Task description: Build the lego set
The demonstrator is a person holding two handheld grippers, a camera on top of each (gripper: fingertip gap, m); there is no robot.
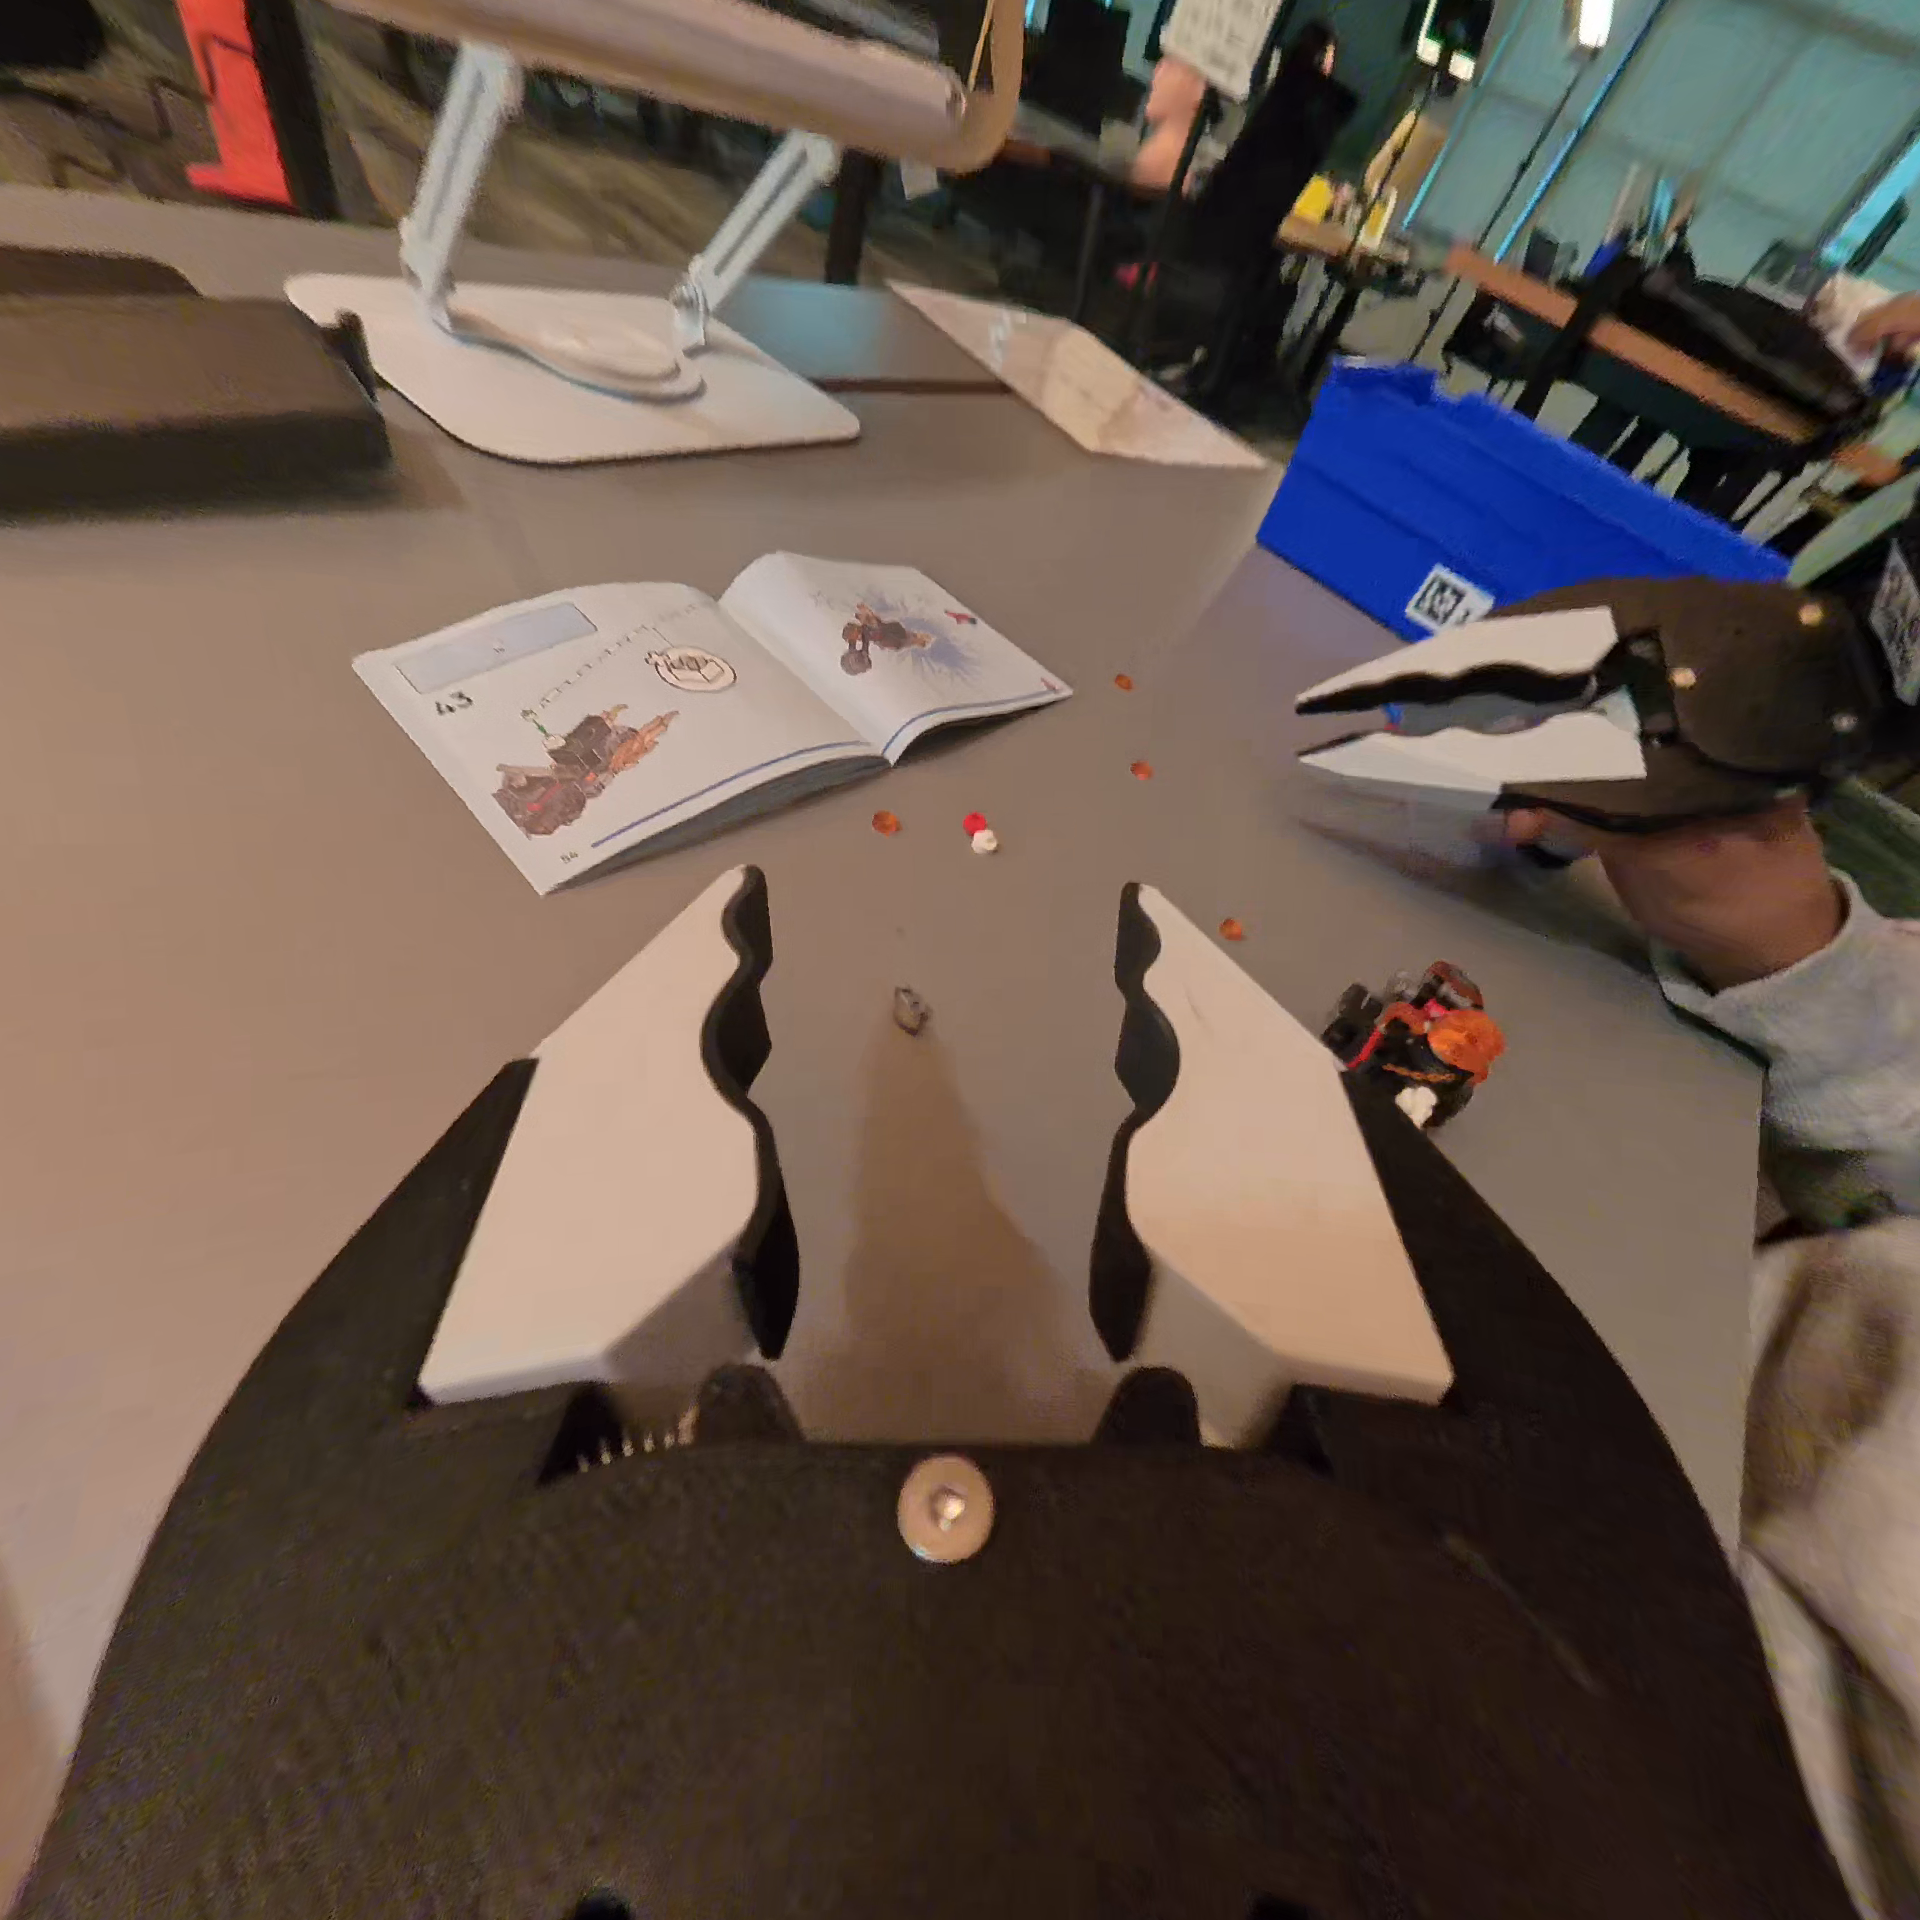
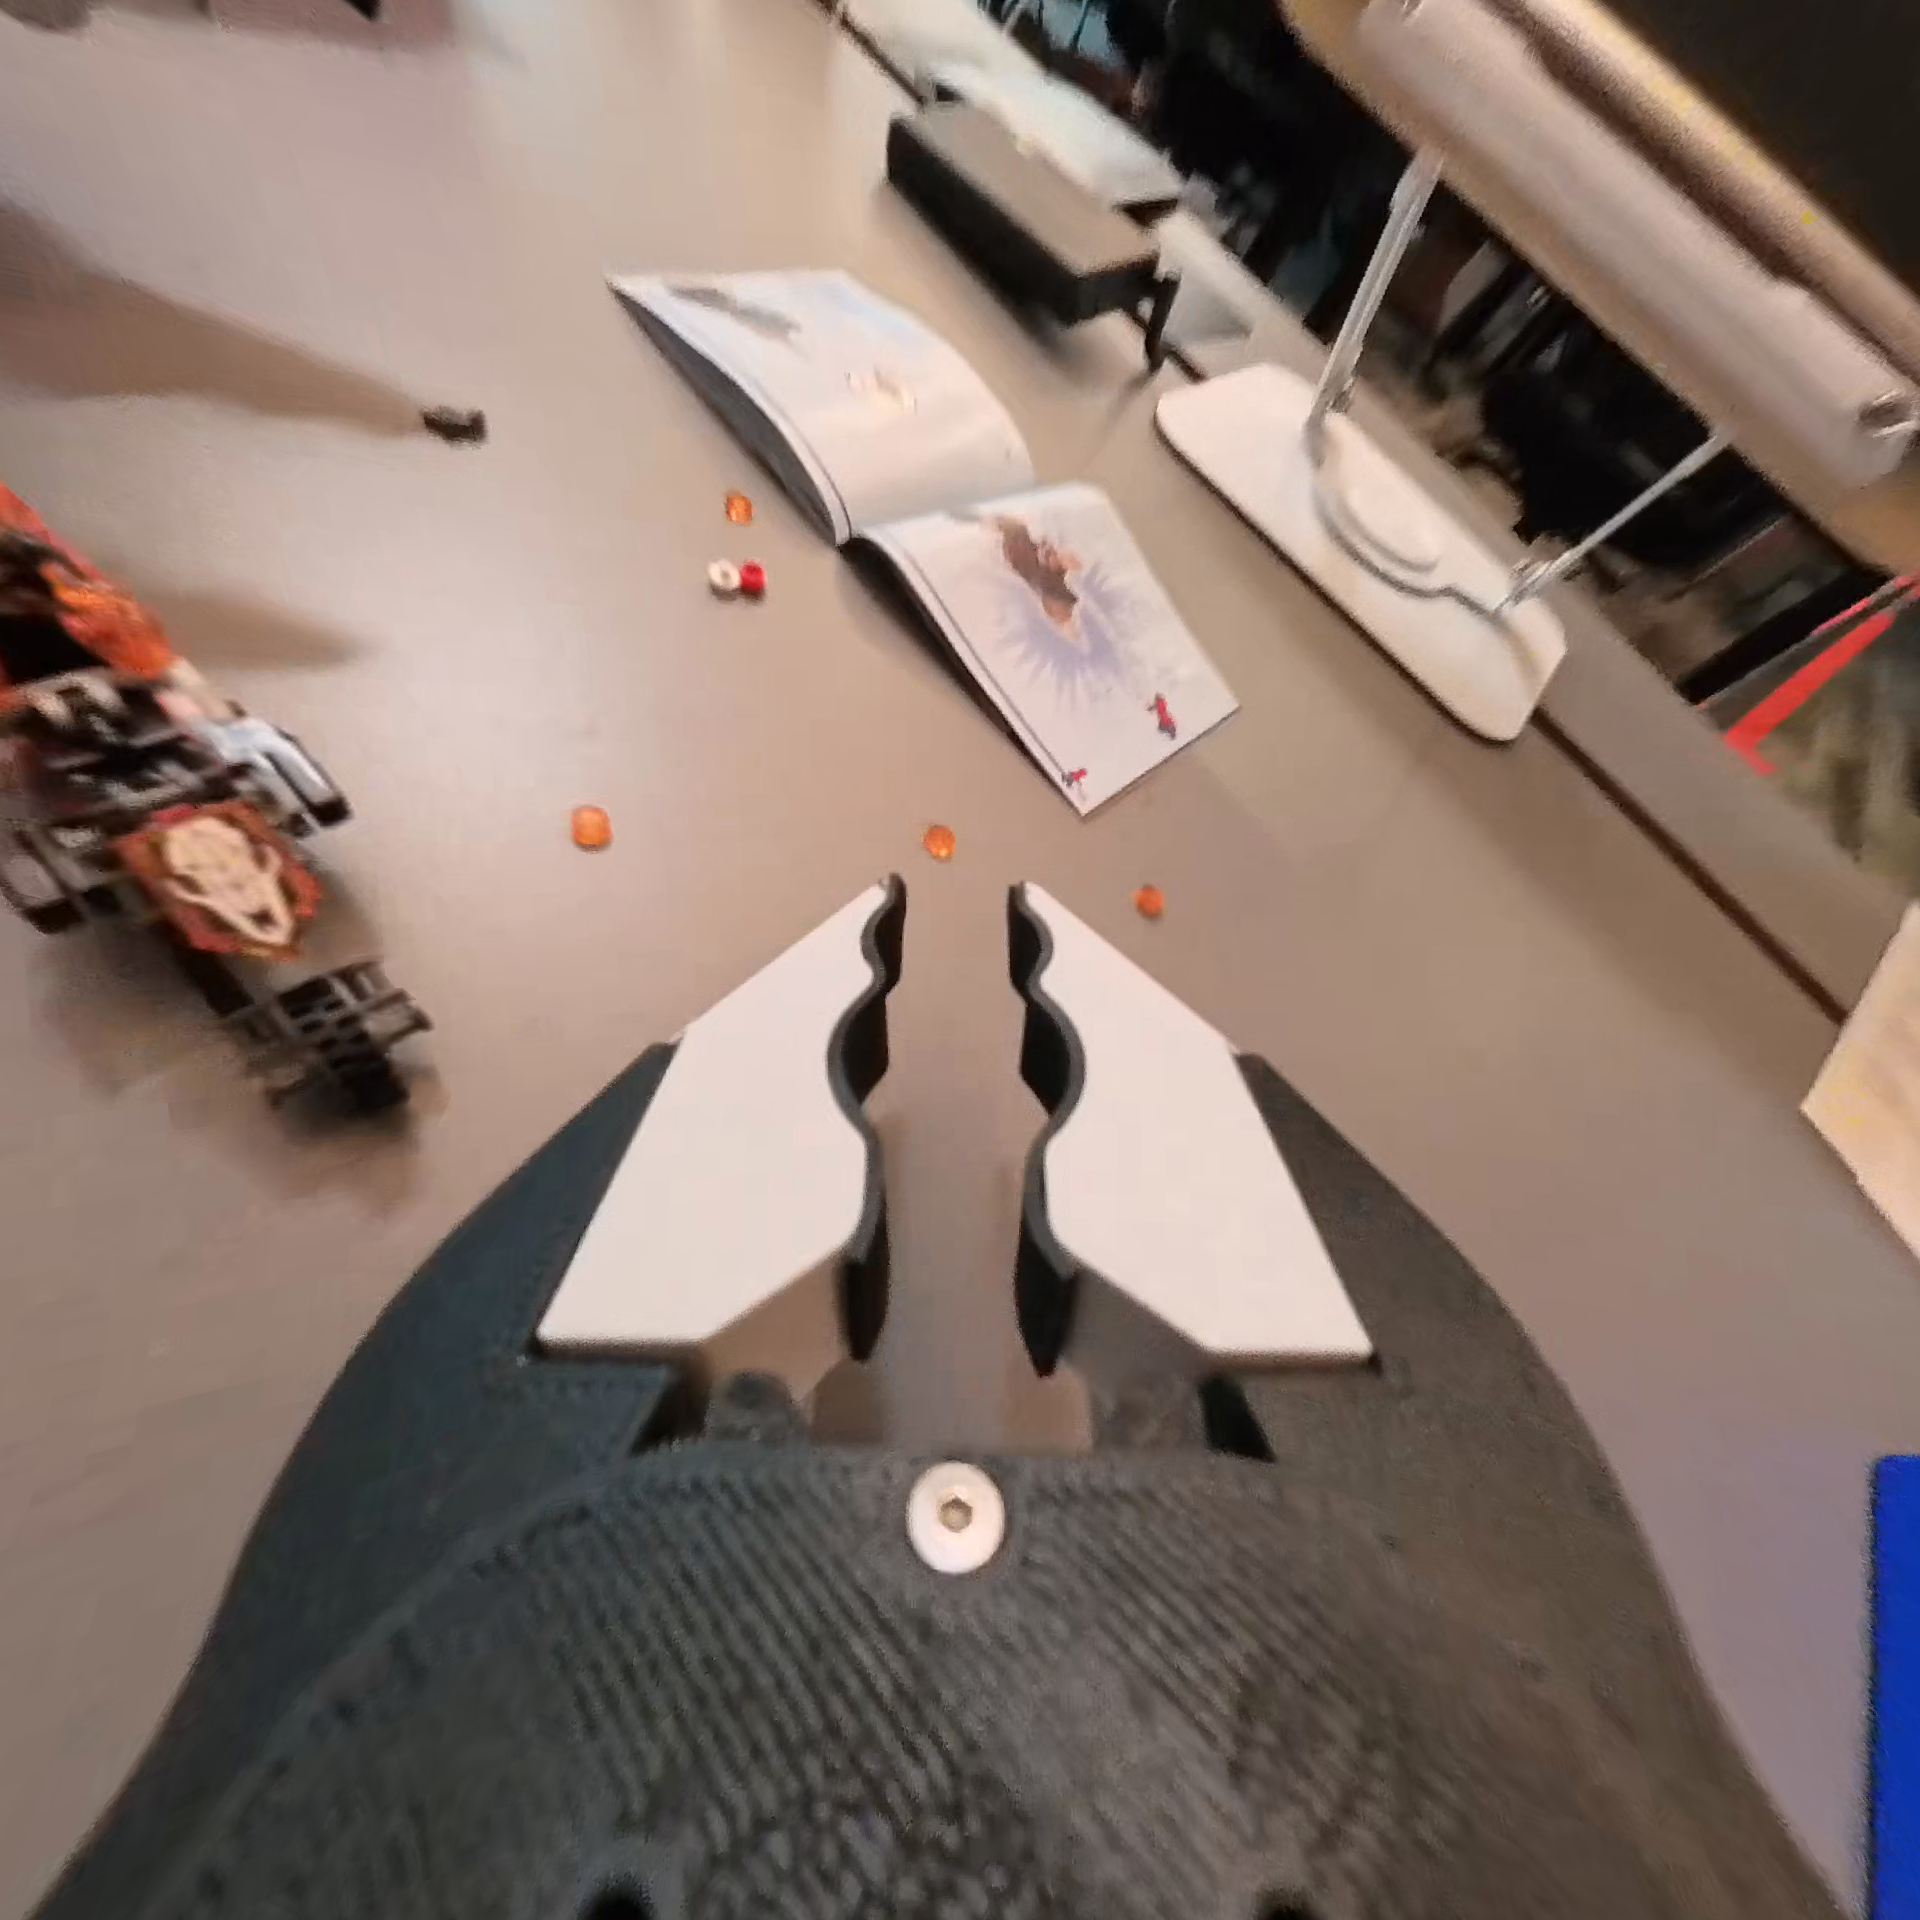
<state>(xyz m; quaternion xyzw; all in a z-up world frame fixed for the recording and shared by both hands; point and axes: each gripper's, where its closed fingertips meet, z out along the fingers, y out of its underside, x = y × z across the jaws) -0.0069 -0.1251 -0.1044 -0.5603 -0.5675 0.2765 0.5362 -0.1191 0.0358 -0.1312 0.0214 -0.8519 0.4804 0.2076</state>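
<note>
The small dark plastic lego piece [image 1: 910,1010] lies on the grey table [image 1: 260,987], just nearer than the open instruction booklet [image 1: 665,707]. Light, stiff, slippery (likely): pinch its sides. Left gripper [image 1: 940,904] gapes wide, empty; right gripper [image 2: 956,904] narrowly parted, empty.

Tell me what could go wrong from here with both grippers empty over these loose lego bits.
1. The small dark piece ahead of the open left gripper is tiny; the wide fingers may nudge it away rather than grip it.
2. The orange studs near the right gripper look round and could roll or scatter.
3. The built model sits close by and might get bumped.
</note>
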